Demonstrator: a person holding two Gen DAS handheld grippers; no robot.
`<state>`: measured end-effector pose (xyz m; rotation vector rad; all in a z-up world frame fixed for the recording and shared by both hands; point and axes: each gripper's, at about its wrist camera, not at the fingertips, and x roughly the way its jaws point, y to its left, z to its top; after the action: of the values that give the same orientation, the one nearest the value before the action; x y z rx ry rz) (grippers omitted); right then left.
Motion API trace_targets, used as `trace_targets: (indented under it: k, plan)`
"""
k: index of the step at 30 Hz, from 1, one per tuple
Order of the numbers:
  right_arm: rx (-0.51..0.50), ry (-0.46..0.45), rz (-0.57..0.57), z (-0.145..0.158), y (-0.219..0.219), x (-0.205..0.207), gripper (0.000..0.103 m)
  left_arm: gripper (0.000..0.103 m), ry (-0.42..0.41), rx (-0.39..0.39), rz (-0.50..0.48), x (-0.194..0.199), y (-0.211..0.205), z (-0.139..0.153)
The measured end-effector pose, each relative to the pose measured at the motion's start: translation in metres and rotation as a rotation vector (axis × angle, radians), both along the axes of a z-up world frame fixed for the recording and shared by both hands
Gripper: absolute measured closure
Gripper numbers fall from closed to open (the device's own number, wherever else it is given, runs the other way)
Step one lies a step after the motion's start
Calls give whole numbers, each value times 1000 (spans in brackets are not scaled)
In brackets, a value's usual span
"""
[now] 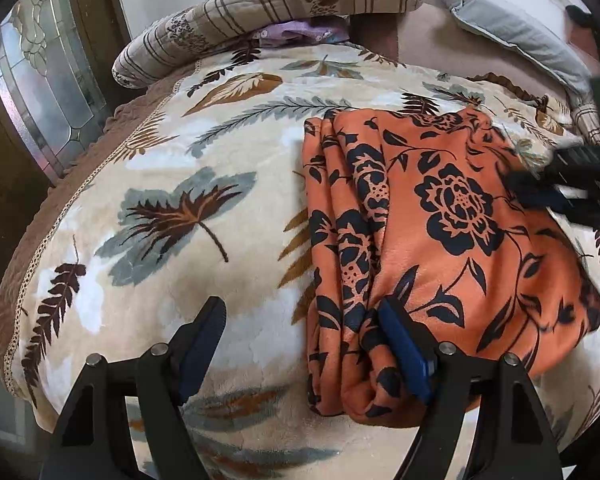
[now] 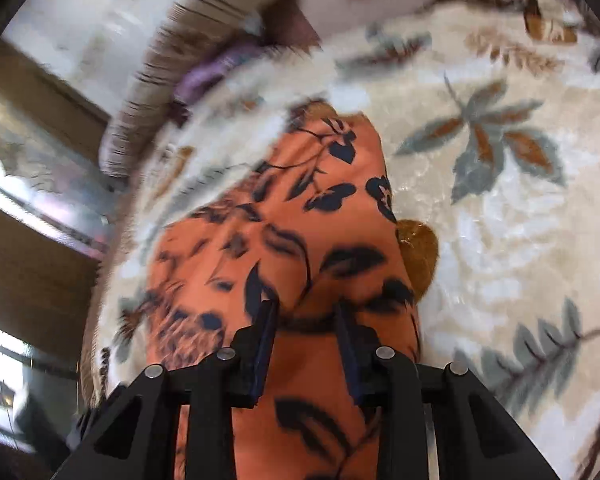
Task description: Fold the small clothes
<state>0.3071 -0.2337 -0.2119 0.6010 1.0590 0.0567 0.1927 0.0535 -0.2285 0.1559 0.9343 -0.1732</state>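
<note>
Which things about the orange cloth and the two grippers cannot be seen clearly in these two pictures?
- Orange cloth: its right part, left wrist view, is hidden by the blurred right gripper.
- Right wrist view: motion blur smears the cloth's folds.
- Left gripper: open over the cloth's edge; whether its fingers touch is unclear.
- Cloth's near end, right wrist view: cut off below.

I see a bed point(image 1: 148, 300) covered by a plush cream blanket with leaf print; on it lies a folded orange garment with dark floral print point(image 1: 440, 240), a striped beige quilt roll point(image 1: 260, 12) at its far edge.
</note>
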Motion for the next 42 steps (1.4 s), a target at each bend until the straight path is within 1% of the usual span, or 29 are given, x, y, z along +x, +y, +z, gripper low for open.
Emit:
trace_targets:
  k: [3,6,8,12,14,15,16,17,19,20,22,23,25,26,27,30,33,36,38,40,42]
  plan:
    - [-47,23,-18,2,-2,31,70,23,-1,0,-4,0,-1,0]
    - [-122,56,-30,-7,-4,58,71,22,-5,-3,-13,-1,-1,0]
    - [-127,70,-39,-16,-7,73,70,22,-1,-12,-14,0,0,-1]
    - [-153,74,-48,-16,-9,85,70,21,1,-14,-8,2,0,-2]
    - [-140,82,-57,-9,-9,86,70,21,1,-10,-6,3,0,-2]
    - [-121,67,-57,-3,-7,84,66,21,0,-9,-7,2,0,-2]
    - [-92,41,-42,3,-3,81,67,20,-2,-10,-7,2,0,-3]
    - [-55,7,-4,9,5,79,67,20,-3,-12,-6,2,1,-3]
    - [-18,-36,78,18,26,77,66,20,-3,-16,-4,2,1,-3]
    - [-11,-56,135,21,42,78,67,20,-2,-16,-4,2,1,-3]
    - [-13,-67,248,21,74,82,67,20,0,-18,-4,2,2,-3]
    - [-37,-61,288,16,88,86,67,19,2,-20,-5,3,2,-3]
    - [-67,-25,318,-1,105,92,65,19,5,-21,-5,3,3,-4]
    - [-75,-5,309,-10,107,94,65,19,7,-22,-3,4,3,-4]
    - [-65,-17,291,-12,105,94,65,19,10,-26,-2,5,3,-4]
    - [-38,-8,271,-2,95,86,66,17,9,-19,3,5,3,-4]
    - [-43,-38,255,18,77,63,66,17,8,-16,7,4,3,-4]
    - [-77,-81,239,42,51,24,66,17,7,-10,17,3,2,-4]
    - [-87,-97,226,51,37,-2,66,17,6,-3,22,2,0,-3]
    - [-100,-95,222,54,26,-28,65,17,1,8,28,1,-1,-3]
    - [-129,-73,223,47,19,-55,65,17,-8,19,30,-1,-3,-3]
